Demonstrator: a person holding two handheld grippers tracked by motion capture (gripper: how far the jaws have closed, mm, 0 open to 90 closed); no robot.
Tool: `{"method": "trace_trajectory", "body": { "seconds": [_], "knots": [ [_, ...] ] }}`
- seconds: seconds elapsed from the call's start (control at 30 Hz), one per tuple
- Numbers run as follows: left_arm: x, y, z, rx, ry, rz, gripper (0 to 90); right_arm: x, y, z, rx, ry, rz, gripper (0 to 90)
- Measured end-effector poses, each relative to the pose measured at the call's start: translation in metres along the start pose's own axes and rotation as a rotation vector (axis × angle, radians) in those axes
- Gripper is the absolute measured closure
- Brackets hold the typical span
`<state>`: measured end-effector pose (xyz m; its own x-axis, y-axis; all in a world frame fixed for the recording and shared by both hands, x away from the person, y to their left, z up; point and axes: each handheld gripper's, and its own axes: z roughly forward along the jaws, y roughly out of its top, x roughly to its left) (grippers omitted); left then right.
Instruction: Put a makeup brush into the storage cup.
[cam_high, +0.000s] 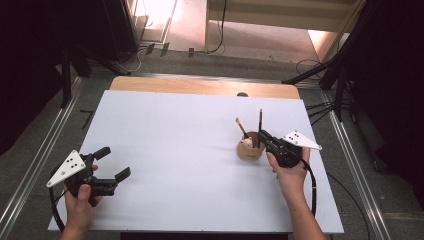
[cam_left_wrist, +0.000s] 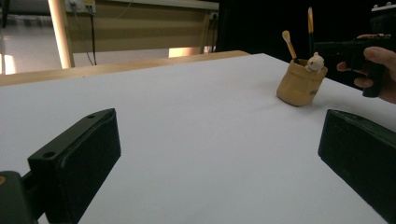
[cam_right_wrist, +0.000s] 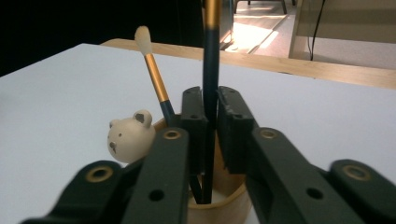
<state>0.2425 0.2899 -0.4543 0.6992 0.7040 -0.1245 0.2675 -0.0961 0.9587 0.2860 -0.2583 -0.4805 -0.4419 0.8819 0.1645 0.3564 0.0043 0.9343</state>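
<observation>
Black right gripper (cam_right_wrist: 211, 135) pads closed around dark brush (cam_right_wrist: 211, 70), upright inside wooden holder (cam_high: 250, 149) at table's (cam_high: 175, 150) right, likely for lifting out. Left gripper (cam_high: 114, 164) spread wide, idle.

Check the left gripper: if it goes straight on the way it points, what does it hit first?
Likely nothing nearby: the left gripper faces bare white table. The wooden cup sits right of its line, though depth is hard to judge.

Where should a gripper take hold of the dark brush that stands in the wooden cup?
On the bare handle above the rim of the wooden cup, from the person's side. The dark brush stands nearly upright there, and the right gripper brackets exactly that part.
</observation>
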Motion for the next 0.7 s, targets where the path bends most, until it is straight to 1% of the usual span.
{"method": "trace_trajectory", "body": {
  "seconds": [0.07, 0.1, 0.13, 0.17, 0.27, 0.3, 0.37, 0.43, 0.5, 0.6, 0.63, 0.7],
  "knots": [
    [0.0, 0.0, 0.0, -0.001, 0.001, -0.001, 0.0, 0.0, 0.0, 0.0, 0.003, 0.011, -0.001, 68.4],
    [0.0, 0.0, 0.0, -0.002, 0.002, 0.0, 0.0, 0.001, 0.001, 0.0, 0.004, 0.014, 0.003, 65.3],
    [0.0, 0.0, 0.0, -0.002, 0.002, 0.0, 0.0, 0.001, 0.001, 0.0, -0.001, 0.018, -0.009, 61.2],
    [0.0, 0.0, 0.0, -0.002, 0.002, 0.0, 0.0, 0.001, 0.001, 0.0, -0.002, 0.016, -0.011, 56.6],
    [0.0, 0.0, -0.001, -0.001, 0.002, 0.0, 0.0, 0.001, 0.002, -0.001, 0.01, 0.025, 0.018, 41.0],
    [0.0, 0.0, -0.001, -0.003, 0.002, 0.001, 0.0, 0.0, 0.002, -0.002, 0.013, 0.025, 0.018, 37.4],
    [0.0, 0.0, -0.001, -0.007, 0.002, -0.002, 0.0, -0.001, 0.002, -0.004, 0.009, 0.035, 0.013, 28.8],
    [0.001, 0.0, -0.001, -0.007, 0.005, -0.003, 0.0, 0.0, 0.003, -0.006, 0.018, 0.032, -0.009, 19.4],
    [0.001, 0.0, -0.002, -0.008, 0.007, -0.005, 0.0, -0.001, 0.004, -0.01, 0.007, 0.044, -0.006, 18.6],
    [0.002, 0.0, -0.003, -0.011, 0.011, -0.002, 0.0, -0.001, 0.005, -0.015, -0.006, 0.03, -0.032, 14.2],
    [0.002, 0.0, -0.003, -0.012, 0.011, -0.004, 0.0, -0.002, 0.004, -0.018, -0.01, 0.045, -0.022, 14.1],
    [0.002, 0.0, -0.003, -0.011, 0.012, -0.002, 0.0, -0.005, 0.004, -0.022, -0.02, 0.05, -0.014, 13.8]
  ]
}}
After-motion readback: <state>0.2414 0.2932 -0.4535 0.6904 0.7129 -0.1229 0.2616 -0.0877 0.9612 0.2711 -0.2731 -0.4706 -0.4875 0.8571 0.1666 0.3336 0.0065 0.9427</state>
